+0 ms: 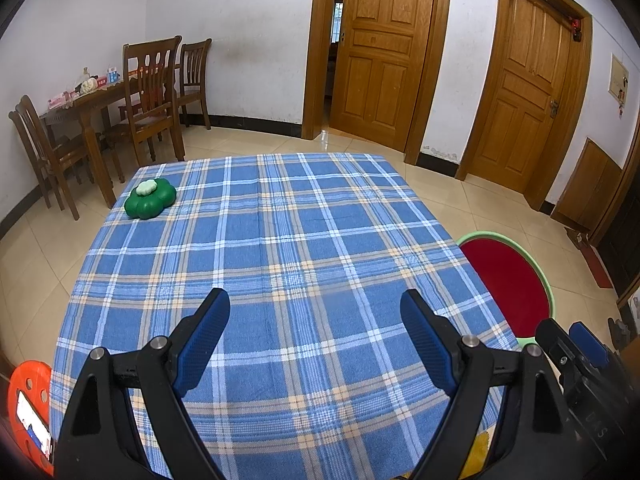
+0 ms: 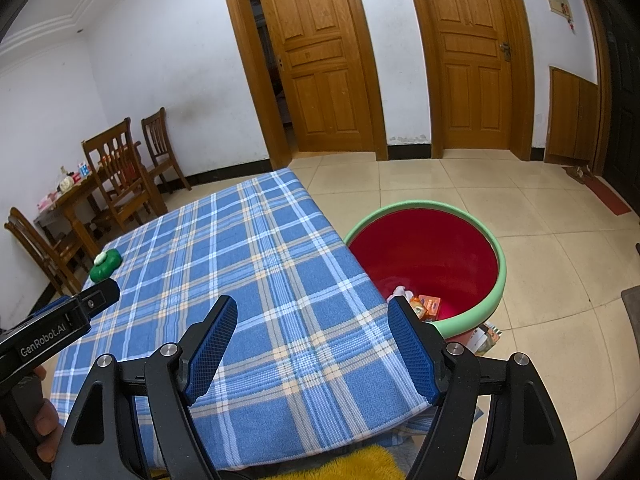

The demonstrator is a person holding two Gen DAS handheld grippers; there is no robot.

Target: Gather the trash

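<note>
- Left tool (image 1: 316, 300): jaws spread wide, nothing between the blue pads, hovering above the near half of the bench; touching nothing.
- Right tool (image 2: 312, 304): jaws likewise wide and empty, poised over the bench's right edge, right fingertip overlapping the bin rim in the view.
- Bench (image 1: 280, 240): covered by a blue plaid cloth, bare but for one item.
- Green flower-shaped object (image 1: 150, 199): glossy, with a pale flower-shaped top, resting at the far left corner of the bench, well apart from both tools.
- Trash bin (image 2: 496, 292): red inside, pale green rim, standing on the tiled floor just beside the bench's right edge; partly hidden behind the cloth.
- Trash in bin (image 2: 426, 306): orange packet and other small wrappers lying at the bottom.
- Small box (image 2: 486, 336): on the floor against the bin's near side.
- Orange stool (image 1: 28, 408): low at the bench's near left corner, carrying a phone-like device.
- Dining table with wooden chairs (image 1: 120, 100): against the left wall, cluttered top.
- Two wooden doors (image 2: 320, 60): far wall, left one ajar.
- Yellow fluffy mat (image 2: 352, 464): under the bench's near edge.
</note>
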